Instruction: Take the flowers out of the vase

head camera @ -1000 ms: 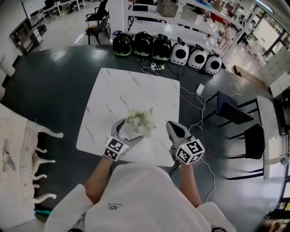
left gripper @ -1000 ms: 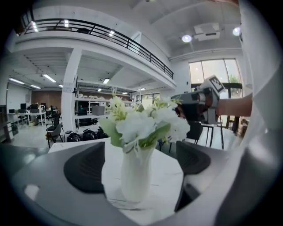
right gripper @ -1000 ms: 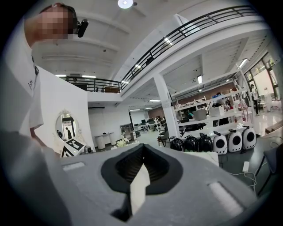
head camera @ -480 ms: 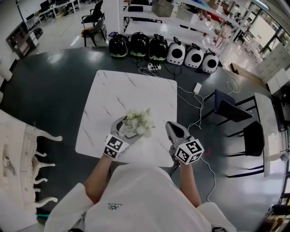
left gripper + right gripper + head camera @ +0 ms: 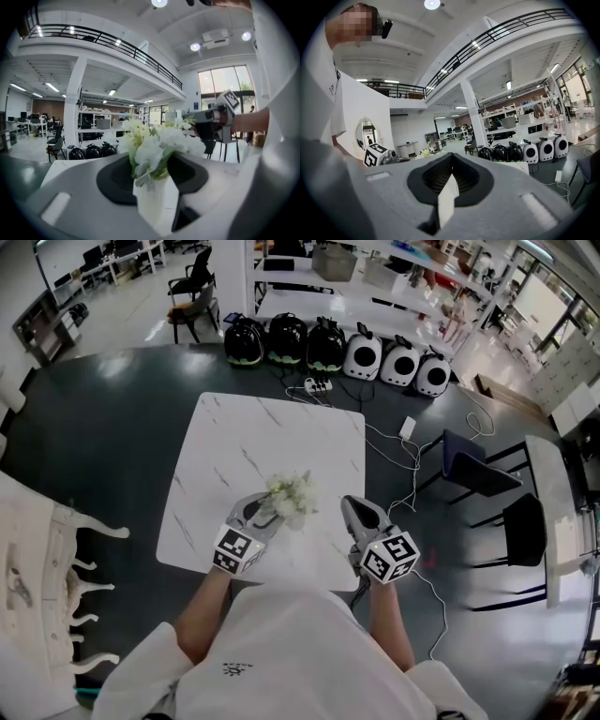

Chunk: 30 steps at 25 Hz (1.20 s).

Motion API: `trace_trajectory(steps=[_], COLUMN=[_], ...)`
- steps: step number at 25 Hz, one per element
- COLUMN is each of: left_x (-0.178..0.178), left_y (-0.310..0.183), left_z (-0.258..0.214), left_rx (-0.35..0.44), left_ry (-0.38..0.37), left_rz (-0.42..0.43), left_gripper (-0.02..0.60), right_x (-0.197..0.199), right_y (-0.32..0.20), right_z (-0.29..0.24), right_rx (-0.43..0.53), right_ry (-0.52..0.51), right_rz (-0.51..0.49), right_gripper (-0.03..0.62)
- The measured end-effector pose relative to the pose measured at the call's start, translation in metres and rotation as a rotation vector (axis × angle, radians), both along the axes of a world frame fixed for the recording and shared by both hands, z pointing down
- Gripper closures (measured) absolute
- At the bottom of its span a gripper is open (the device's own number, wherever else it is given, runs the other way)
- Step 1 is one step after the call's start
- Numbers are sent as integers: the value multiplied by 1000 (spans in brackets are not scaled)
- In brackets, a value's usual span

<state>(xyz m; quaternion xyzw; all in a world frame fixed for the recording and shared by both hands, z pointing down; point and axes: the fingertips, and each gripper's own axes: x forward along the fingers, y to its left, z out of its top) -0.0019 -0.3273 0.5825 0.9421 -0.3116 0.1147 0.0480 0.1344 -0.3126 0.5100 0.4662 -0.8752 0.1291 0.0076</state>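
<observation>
The left hand-held gripper [image 5: 262,515] has just been closing and now clamps the white vase [image 5: 157,201] near the tabletop's [image 5: 234,442] near edge, likely to steady it. The flowers [image 5: 292,493] stand in the vase, untouched. The right hand-held gripper [image 5: 352,510], jaws together and empty, hovers just right of them, presumably to pull them out.

Left hand-held gripper [image 5: 265,515] just-closed on vase [image 5: 157,201]

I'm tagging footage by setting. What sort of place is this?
Probably a big open lab or workshop hall, not a home: a railed mezzanine overhead, shelving racks along the back, and a row of capsule-shaped packs on the dark floor.
</observation>
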Motion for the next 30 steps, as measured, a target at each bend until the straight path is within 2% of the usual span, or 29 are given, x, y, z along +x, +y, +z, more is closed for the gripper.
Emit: trace_trajectory(steps=[5, 13, 30], left_x=[-5, -11, -15], left_y=[-3, -2, -9], left_z=[-3, -9, -46], left_rx=[-27, -32, 1], left_ry=[55, 82, 178], left_rz=[-15, -34, -69], left_gripper=[438, 490, 508], right_x=[-1, -1, 2], right_y=[2, 4, 7], right_z=[0, 0, -2], right_rx=[4, 2, 12], right_ry=[1, 2, -8], right_rz=[1, 0, -7], right_gripper=[594, 594, 594])
